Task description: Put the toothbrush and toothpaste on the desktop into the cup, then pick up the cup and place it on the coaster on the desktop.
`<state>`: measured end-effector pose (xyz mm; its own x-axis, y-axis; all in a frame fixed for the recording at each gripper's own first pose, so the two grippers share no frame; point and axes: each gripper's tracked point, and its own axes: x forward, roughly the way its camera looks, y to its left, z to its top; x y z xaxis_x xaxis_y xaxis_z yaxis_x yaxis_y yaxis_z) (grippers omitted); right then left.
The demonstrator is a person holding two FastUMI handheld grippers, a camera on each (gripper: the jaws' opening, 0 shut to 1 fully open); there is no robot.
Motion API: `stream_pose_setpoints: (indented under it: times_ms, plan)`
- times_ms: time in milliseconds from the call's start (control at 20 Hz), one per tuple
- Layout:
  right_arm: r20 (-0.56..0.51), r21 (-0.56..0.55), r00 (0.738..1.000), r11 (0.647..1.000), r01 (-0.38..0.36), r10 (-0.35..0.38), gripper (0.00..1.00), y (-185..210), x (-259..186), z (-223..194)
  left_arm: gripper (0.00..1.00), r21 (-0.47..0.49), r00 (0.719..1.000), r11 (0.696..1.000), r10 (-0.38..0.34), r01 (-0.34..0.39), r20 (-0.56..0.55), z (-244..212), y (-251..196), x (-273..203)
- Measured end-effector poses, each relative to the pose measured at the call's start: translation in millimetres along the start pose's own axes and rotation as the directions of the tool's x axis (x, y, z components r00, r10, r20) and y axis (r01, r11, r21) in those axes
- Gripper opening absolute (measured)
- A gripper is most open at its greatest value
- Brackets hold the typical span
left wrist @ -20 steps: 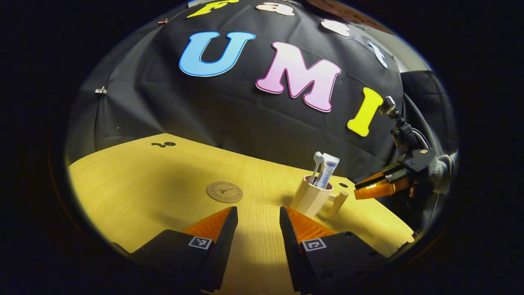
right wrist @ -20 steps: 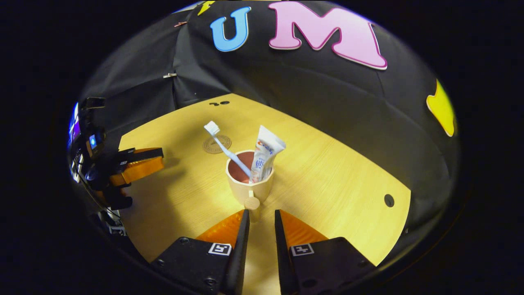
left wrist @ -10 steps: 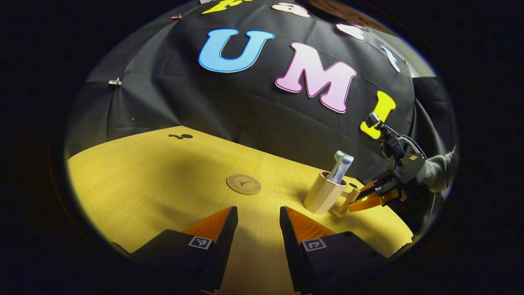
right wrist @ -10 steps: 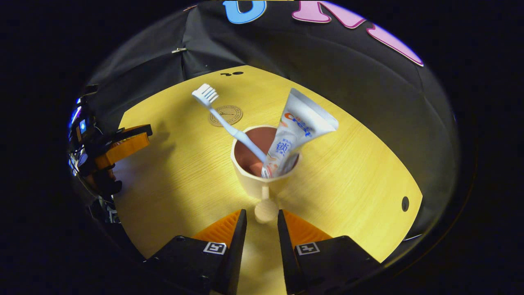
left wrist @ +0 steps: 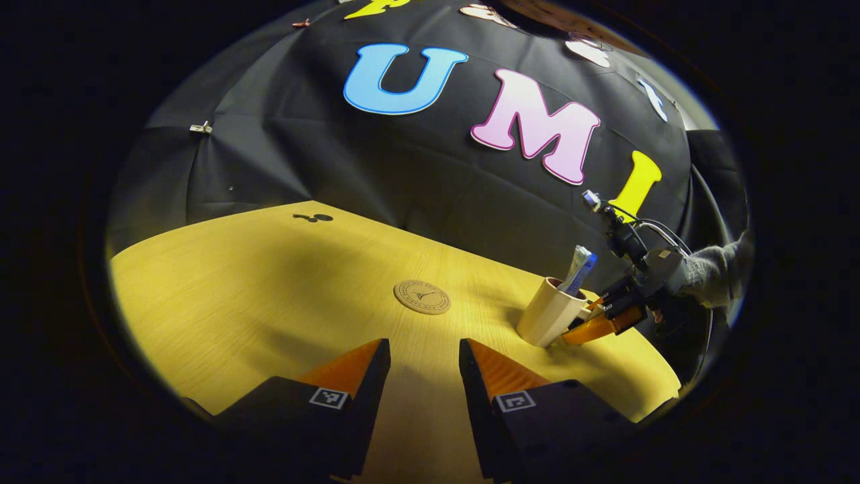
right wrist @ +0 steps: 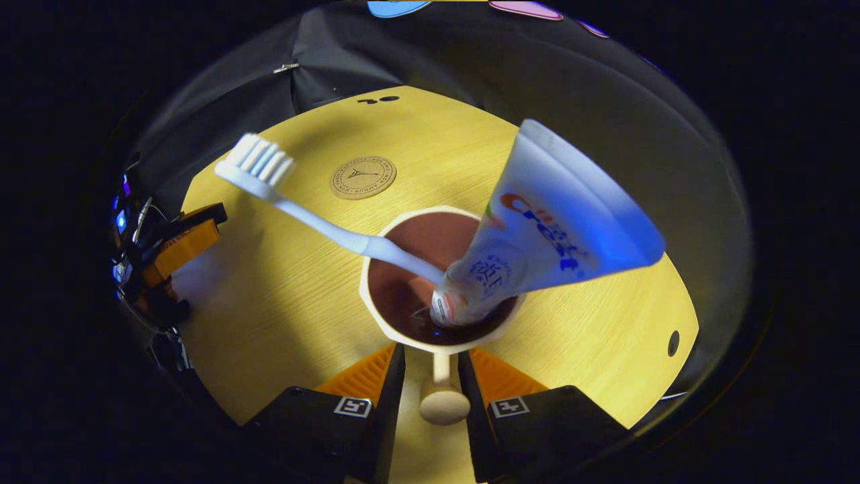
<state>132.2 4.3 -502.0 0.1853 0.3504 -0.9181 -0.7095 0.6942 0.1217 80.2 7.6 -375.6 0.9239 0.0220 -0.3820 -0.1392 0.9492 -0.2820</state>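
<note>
A beige cup (right wrist: 376,316) stands on the wooden desktop (right wrist: 591,336), holding a white toothbrush (right wrist: 302,215) and a toothpaste tube (right wrist: 551,228). Both lean out over the rim. My right gripper (right wrist: 431,353) is open, its fingers on either side of the cup's handle (right wrist: 443,403), close beside it. In the left gripper view the cup (left wrist: 547,319) is at the right, with the right gripper (left wrist: 583,329) at its handle side. The round coaster (left wrist: 422,296) lies bare ahead of my left gripper (left wrist: 423,344), which is open and holds nothing. From the right gripper view the coaster (right wrist: 363,177) lies beyond the cup.
The left gripper (right wrist: 181,238) hovers at the desktop's left edge in the right gripper view. A gloved hand (left wrist: 712,275) holds the right gripper. Small dark holes (left wrist: 312,217) mark the far side of the desktop, and another hole (right wrist: 673,343) sits near its right edge.
My right gripper has moved forward and down until the cup's handle is between its fingers. The left gripper view has swung slightly left, so cup and coaster sit further right.
</note>
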Motion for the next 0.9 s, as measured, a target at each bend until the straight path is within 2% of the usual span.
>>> stream_pose_setpoints:
  times_ms: [250,350,400,550,600,650,700,750,800,900]
  plan:
    - [-0.061,0.017,0.998,1.000,-0.005,0.006,0.49,2.1,11.2,-6.9,0.65,-0.013,1.000,1.000,0.015,-0.015,-0.005,-0.3,9.9,0.3]
    - [-0.074,0.024,0.997,1.000,-0.016,0.018,0.29,4.6,12.7,-6.9,0.65,-0.017,1.000,1.000,0.018,-0.018,-0.005,1.0,12.1,-0.1]
    - [-0.078,0.023,0.997,1.000,-0.016,0.017,0.33,4.5,11.2,-7.2,0.65,-0.017,1.000,1.000,0.019,-0.019,-0.005,0.9,13.4,-1.0]
    - [-0.065,0.026,0.998,1.000,-0.016,0.017,0.25,6.0,9.9,-4.1,0.65,-0.020,1.000,1.000,0.018,-0.018,-0.003,4.5,15.2,-3.0]
    - [-0.051,0.027,0.999,1.000,-0.016,0.017,0.30,7.5,7.7,0.0,0.65,-0.022,1.000,1.000,0.016,-0.016,0.001,6.3,15.1,-5.2]
    - [-0.028,0.030,0.999,0.999,-0.017,0.018,0.24,10.8,7.0,7.0,0.65,-0.024,1.000,1.000,0.015,-0.015,0.003,8.6,15.6,-6.8]
    - [-0.009,0.037,1.000,0.999,-0.020,0.020,0.29,14.7,5.1,15.1,0.65,-0.023,1.000,1.000,0.014,-0.014,0.003,9.1,15.8,-7.4]
    - [0.009,0.042,1.000,0.999,-0.025,0.025,0.24,20.8,3.5,23.5,0.65,-0.022,1.000,1.000,0.013,-0.013,0.004,10.8,16.2,-8.7]
    - [0.030,0.042,0.999,0.999,-0.030,0.029,0.29,26.0,2.2,32.7,0.65,-0.021,1.000,1.000,0.012,-0.012,0.007,11.6,16.5,-12.2]
    - [0.046,0.052,0.998,0.997,-0.055,0.052,0.30,40.9,3.3,47.8,0.65,-0.022,1.000,1.000,0.009,-0.009,0.012,16.2,17.8,-17.8]
